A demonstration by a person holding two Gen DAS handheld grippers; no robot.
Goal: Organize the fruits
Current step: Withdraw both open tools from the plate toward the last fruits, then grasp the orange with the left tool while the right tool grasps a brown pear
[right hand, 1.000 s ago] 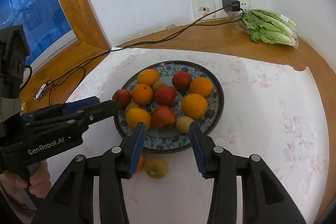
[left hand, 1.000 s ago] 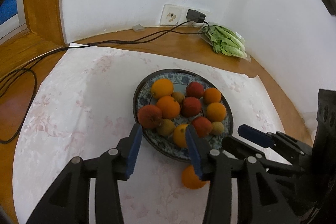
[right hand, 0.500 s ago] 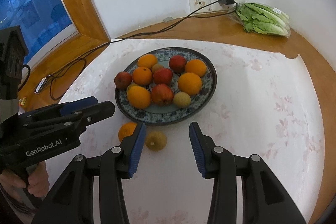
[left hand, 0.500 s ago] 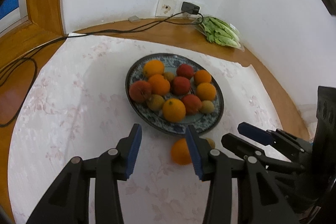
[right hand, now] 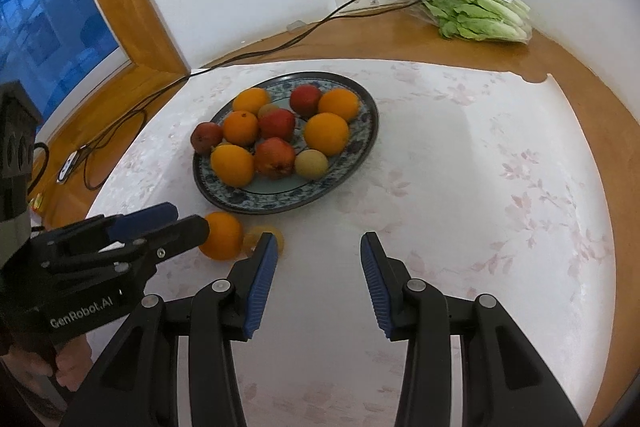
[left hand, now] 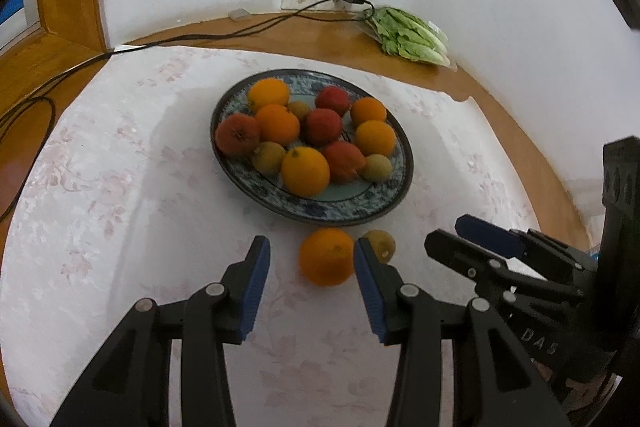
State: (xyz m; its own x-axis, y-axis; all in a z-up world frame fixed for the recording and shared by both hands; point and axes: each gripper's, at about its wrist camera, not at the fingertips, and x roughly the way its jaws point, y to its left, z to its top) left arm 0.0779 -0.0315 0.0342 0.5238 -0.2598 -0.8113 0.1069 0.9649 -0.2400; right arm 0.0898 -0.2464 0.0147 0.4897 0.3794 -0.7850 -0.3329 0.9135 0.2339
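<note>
My left tool [left hand: 311,259] is spread wide around the loose orange [left hand: 326,256] just in front of the plate [left hand: 256,195] — set to pinch it — my right tool [right hand: 318,259] hangs open and empty beside it, a small brownish fruit [left hand: 380,245] against that orange, the other fruits heaped on the plate beyond.

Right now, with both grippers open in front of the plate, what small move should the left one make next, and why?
Probably ease the left gripper forward and close on the loose round orange. It lies on the white cloth just outside the blue patterned plate, already between the open fingers, beside a small yellow-brown fruit. The right gripper is open and empty.
</note>
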